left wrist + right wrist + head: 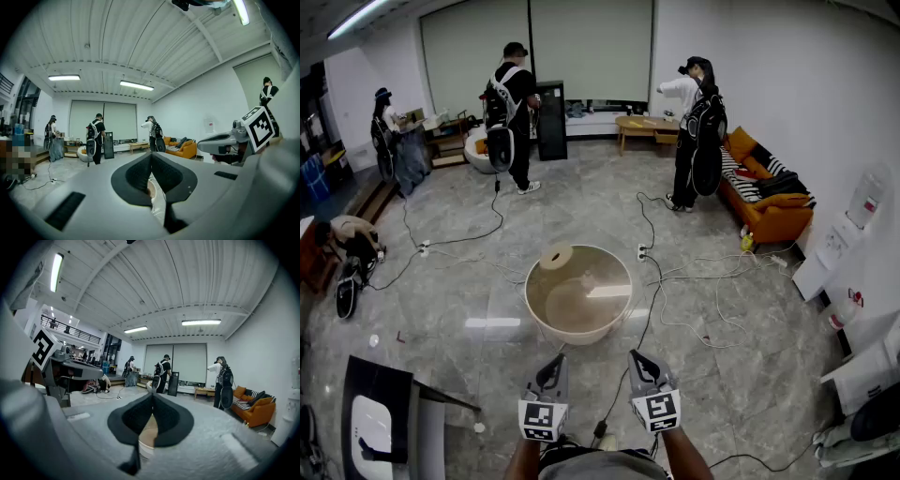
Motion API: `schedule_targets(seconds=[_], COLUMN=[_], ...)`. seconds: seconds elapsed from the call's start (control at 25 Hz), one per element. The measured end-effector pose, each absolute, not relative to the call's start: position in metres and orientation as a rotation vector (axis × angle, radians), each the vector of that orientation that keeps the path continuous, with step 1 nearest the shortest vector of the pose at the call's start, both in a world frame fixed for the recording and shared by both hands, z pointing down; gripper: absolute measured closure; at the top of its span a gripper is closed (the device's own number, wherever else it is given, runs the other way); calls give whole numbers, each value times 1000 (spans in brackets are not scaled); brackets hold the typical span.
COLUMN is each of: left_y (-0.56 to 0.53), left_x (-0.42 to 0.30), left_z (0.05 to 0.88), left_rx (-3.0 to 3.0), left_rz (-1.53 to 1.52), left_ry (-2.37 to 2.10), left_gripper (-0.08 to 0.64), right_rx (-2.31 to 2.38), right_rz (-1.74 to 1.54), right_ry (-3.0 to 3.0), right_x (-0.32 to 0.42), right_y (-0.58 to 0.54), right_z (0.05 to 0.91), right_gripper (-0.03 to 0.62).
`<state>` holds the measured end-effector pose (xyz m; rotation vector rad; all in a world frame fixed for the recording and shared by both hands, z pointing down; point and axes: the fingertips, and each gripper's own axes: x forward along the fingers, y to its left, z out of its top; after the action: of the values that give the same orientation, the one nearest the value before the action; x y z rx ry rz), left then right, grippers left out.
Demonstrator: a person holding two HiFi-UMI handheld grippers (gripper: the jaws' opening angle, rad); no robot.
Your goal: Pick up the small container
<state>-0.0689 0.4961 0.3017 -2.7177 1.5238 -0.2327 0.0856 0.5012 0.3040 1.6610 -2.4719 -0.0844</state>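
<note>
A small round beige container (555, 257) rests on the far left rim of a large beige basin (609, 323) that stands on the grey stone floor. My left gripper (555, 360) and right gripper (635, 356) hover side by side just short of the basin's near edge, both pointing at it. Each is shut with nothing held. In the left gripper view the left gripper (151, 154) has its pads pressed together. The right gripper (152, 396) looks the same in its own view, with a slice of the beige basin (146, 434) showing below the pads.
Cables (694, 277) and a power strip (642, 251) lie on the floor beyond and to the right of the basin. A black and white case (380, 422) sits at the lower left. Three people (514, 103) stand at the back, and an orange sofa (769, 211) lines the right wall.
</note>
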Motion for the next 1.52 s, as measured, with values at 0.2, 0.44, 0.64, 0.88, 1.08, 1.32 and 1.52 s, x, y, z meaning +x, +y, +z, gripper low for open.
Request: schedule_targets(seconds=[0.2, 0.44, 0.64, 0.88, 1.08, 1.32, 1.52], left_y=[490, 488, 481, 460, 418, 350, 278], left_x=[-62, -56, -42, -30, -22, -14, -14], left_z=[302, 301, 300, 300, 304, 304, 301], left_rx=[-2712, -2702, -2697, -2698, -2701, -2720, -2744], left_rz=[-232, -233, -247, -252, -259, -259, -248], left_ry=[1538, 1538, 1538, 1525, 1521, 1478, 1469], left_gripper=[541, 541, 541, 541, 541, 541, 541], right_rx=[1667, 1664, 1655, 1660, 1664, 1695, 1693], right_rz=[-86, -77, -67, -60, -42, -35, -25], right_ry=[-2486, -2478, -2487, -2493, -2489, -2459, -2445], right_x=[94, 103, 114, 123, 129, 136, 133], right_y=[497, 494, 487, 465, 427, 361, 294], right_z=[300, 305, 305, 308, 313, 315, 310], right_gripper=[592, 591, 592, 591, 591, 591, 591])
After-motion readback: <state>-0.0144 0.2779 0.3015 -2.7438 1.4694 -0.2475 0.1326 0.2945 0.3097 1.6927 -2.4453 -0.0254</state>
